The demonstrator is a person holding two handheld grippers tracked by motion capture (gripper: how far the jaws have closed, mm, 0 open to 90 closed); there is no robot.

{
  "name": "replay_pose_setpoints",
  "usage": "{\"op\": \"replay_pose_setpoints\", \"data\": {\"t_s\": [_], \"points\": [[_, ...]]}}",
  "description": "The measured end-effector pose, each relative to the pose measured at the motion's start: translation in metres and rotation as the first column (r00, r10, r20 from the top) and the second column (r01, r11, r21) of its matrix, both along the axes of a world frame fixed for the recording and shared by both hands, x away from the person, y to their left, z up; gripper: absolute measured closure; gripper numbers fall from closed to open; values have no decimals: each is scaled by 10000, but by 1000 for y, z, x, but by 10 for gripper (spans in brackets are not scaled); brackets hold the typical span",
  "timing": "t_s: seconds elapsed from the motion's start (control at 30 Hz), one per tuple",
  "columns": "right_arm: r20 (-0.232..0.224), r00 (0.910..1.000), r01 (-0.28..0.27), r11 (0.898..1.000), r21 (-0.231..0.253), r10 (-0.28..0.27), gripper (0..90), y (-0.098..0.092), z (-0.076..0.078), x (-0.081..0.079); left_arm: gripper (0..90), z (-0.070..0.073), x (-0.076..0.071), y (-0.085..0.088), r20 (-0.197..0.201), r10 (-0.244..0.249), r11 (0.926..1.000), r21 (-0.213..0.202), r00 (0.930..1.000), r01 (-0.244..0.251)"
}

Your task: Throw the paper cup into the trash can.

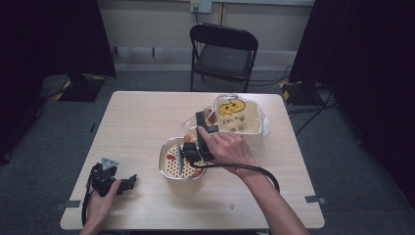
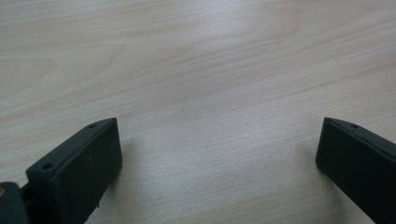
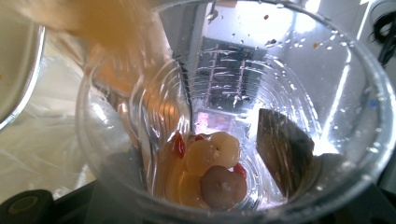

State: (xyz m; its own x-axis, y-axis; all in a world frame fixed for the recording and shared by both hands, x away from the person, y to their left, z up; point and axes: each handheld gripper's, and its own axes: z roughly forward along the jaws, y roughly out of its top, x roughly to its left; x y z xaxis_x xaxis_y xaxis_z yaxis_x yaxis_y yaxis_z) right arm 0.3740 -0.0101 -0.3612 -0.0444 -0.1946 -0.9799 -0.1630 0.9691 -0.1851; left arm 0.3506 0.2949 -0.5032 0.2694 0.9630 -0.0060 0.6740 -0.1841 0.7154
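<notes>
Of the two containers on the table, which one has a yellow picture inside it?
The square cream container at the far right; the round metal bowl nearer the person holds a dotted strainer instead.

We see the pale wooden table [image 1: 147, 122] evenly lit under dim, dark surroundings. Close up, soft shadows trail the black jaws. The clear plastic cup [image 3: 327, 93] glares white, its near rim blurred.
</notes>
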Motion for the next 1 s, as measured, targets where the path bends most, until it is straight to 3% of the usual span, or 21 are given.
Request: {"op": "replay_pose_setpoints", "data": {"t_s": [0.13, 0.4, 0.6, 0.7, 0.83, 0.87, 0.9, 0.93, 0.97, 1.0], "points": [[433, 9990, -84, 9973, -726, 116, 469, 0, -3, -2, 0, 0, 0, 0, -2, -8, 10000, -10, 10000, 8], [1096, 9937, -93, 9921, -1248, 231, 474, 1, -4, -3, 0, 0, 0, 0, 3, -3, 10000, -11, 10000, 3], [1863, 9814, -68, 9783, -2072, 463, 479, 2, -9, -9, 0, 0, 0, 0, -1, 3, 10000, -5, 10000, -3], [2292, 9704, -92, 9601, -2797, 761, 481, 3, -11, -10, 0, 0, 0, 0, -3, -4, 10000, -6, 10000, 4], [2795, 9555, 30, 9443, -3291, 943, 481, 3, -13, -15, 0, 0, 0, 0, -16, -22, 10000, 44, 10000, 22], [3069, 9453, 132, 9268, -3753, 1108, 481, 3, -11, -17, 0, 0, 0, 0, 8, -3, 10000, 4, 10000, 3], [3069, 9453, 132, 9268, -3753, 1108, 481, 3, -11, -17, 0, 0, 0, 0, 5, 1, 10000, 7, 10000, -1], [3141, 9418, 141, 9191, -3938, 1201, 481, 3, -10, -17, 0, 0, 0, 0, 2, -2, 10000, -2, 10000, 2], [3435, 9309, 358, 9048, -4243, 1242, 481, 3, -9, -18, 0, 0, 0, 0, 6, 2, 10000, 3, 10000, -2], [3495, 9277, 418, 8941, -4460, 1310, 481, 3, -9, -19, 0, 0, 0, 0, 12, -1, 10000, 4, 10000, 1]]}}
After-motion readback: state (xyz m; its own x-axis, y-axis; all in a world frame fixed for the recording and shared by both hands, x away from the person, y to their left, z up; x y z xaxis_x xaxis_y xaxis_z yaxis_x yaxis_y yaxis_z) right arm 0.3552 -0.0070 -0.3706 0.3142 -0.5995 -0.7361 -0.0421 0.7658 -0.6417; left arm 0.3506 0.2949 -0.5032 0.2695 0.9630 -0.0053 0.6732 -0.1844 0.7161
